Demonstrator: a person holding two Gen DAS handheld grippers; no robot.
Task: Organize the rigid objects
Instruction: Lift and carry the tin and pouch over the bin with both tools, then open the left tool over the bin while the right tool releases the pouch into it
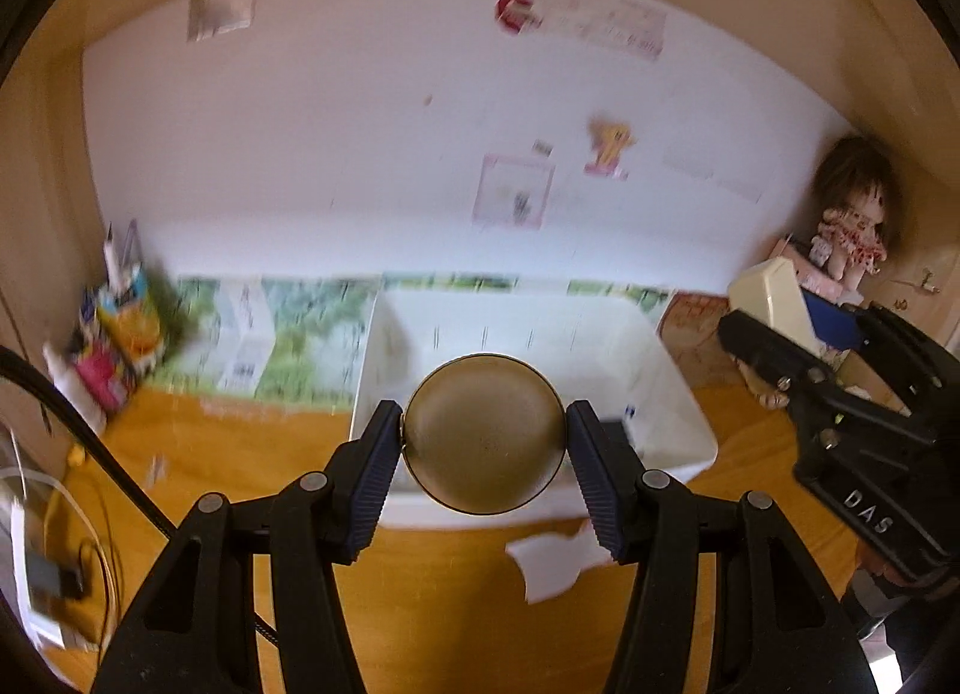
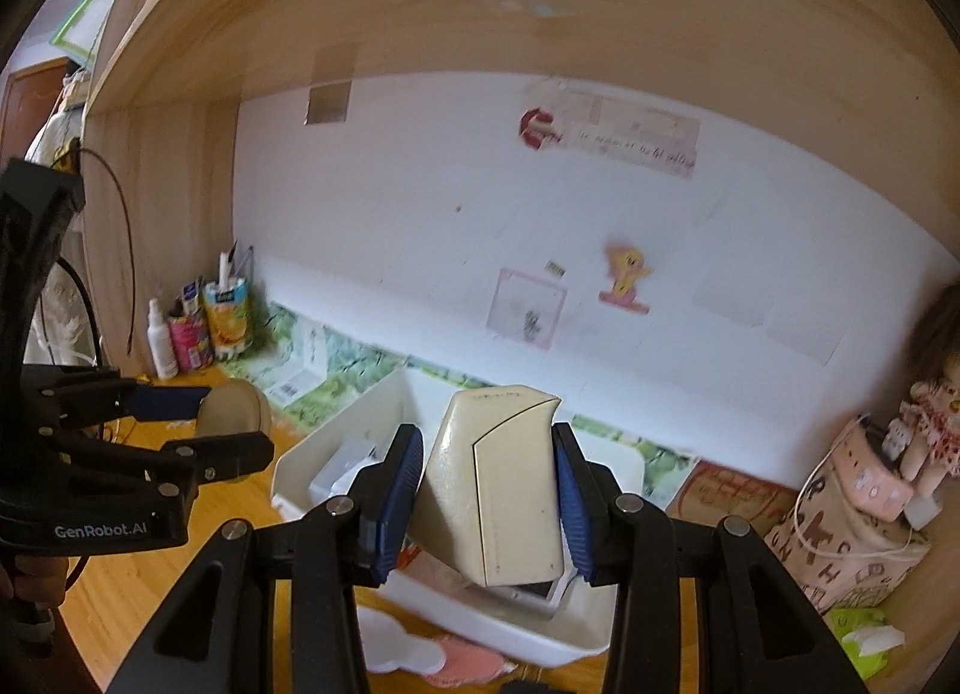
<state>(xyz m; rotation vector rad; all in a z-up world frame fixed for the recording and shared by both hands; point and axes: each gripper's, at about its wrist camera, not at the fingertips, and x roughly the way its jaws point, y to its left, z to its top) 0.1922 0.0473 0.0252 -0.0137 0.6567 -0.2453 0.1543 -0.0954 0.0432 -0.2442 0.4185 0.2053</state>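
Left gripper (image 1: pixel 483 442) pinches round brass-coloured tin (image 1: pixel 483 434); right gripper (image 2: pixel 487 496) pinches cream wedge-shaped box (image 2: pixel 495 484). Both hang above white bin (image 1: pixel 678 394). We keep grips firm, lower level, release one item at a time.

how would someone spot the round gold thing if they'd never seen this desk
Find the white bin on the orange desk against the white wall. Just in front of it, the left gripper clamps the round gold case by its edges. It is the only metallic disc; the right gripper's item is a cream box.
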